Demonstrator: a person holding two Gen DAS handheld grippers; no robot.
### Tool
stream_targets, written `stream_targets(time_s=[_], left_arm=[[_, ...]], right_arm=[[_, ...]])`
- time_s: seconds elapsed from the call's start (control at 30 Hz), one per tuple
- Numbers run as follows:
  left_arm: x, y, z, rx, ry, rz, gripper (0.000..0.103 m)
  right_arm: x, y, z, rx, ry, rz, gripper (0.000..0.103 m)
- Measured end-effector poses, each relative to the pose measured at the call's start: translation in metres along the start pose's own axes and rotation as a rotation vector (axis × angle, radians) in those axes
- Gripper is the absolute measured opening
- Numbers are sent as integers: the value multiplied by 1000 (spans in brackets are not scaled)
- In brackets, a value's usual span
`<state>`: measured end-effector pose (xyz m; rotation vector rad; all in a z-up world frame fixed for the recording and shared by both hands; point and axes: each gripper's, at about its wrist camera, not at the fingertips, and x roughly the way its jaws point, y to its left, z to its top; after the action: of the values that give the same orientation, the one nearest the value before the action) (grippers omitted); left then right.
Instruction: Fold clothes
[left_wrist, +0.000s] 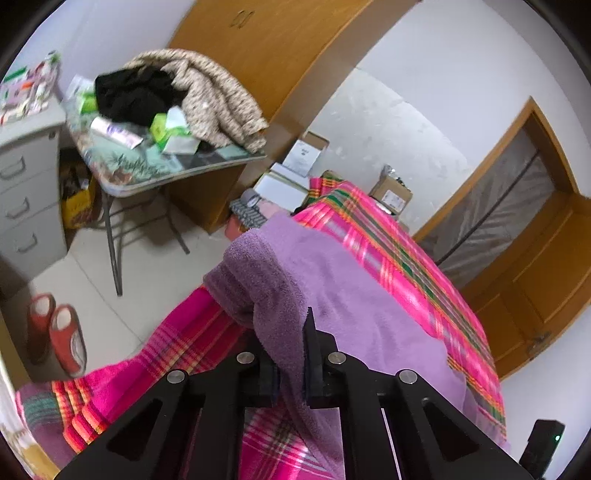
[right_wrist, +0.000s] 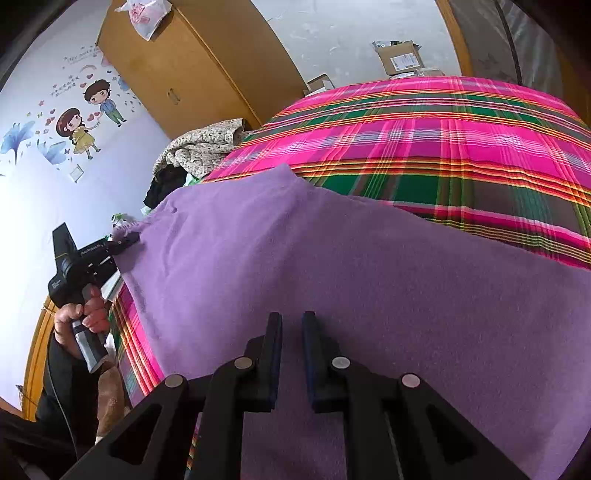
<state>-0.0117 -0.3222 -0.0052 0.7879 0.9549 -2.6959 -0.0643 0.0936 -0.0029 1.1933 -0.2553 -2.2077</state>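
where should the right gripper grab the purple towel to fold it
Probably the near edge of the towel, on the right-hand side, coming in from the bed's near side. The left gripper is shut on the towel's left corner, which is lifted and bunched, so a matching hold opposite would keep the edge even. The right gripper sits low over flat cloth; a pinch there isn't visible.

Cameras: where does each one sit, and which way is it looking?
Left wrist: sits on the left gripper, looks down its fingers along the bed's edge toward a cluttered table and slippers; only the fingers show, pinching the purple towel.
Right wrist: sits on the right gripper, looks across the towel and plaid sheet toward a wardrobe; its fingers and the person's left hand show.
Shared: towel, sheet, wardrobe.
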Motion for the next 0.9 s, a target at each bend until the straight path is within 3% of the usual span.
stream_targets(time_s=[0.4,0.7,0.9], left_arm=[[-24,-60,10,178,-69,-78,8],[-35,-128,-9,437,-69,-179,8],[-35,-172,-45,636,-6,-271,8]], right_arm=[[-9,-8,0,53,-37,-38,11],[-15,-11,0,73,-56,-43,11],[-21,-18,-2,97,-70,-48,11]])
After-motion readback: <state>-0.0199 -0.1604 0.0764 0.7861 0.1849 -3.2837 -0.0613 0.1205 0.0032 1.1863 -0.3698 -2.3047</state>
